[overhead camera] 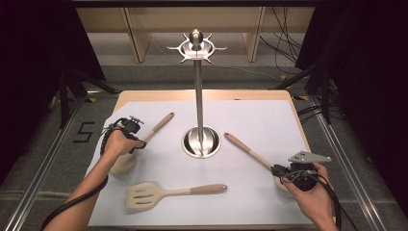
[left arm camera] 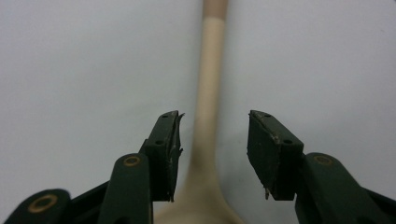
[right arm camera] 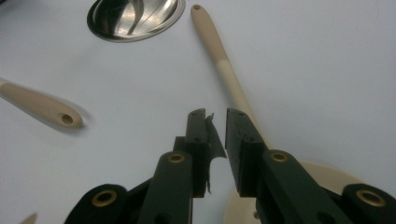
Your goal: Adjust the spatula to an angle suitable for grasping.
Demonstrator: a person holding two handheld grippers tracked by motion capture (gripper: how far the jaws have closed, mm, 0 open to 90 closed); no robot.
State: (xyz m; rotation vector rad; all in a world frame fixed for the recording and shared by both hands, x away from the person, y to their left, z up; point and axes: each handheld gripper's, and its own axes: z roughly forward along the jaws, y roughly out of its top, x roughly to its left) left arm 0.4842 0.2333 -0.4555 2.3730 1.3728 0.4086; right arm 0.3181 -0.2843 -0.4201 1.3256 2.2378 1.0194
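L tongs spread astride beige wood-handled spoon | R tongs nearly together, nothing pinched, over 2nd beige spoon | steel stand-base dish mid-tabletop: pole only

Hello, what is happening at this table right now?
A person works with two hand-held grippers among wooden-handled utensils around a steel utensil stand. The left gripper is open astride the neck of a spoon without gripping it. The right gripper, nearly closed, sits over another spoon. A slotted spatula lies untouched.
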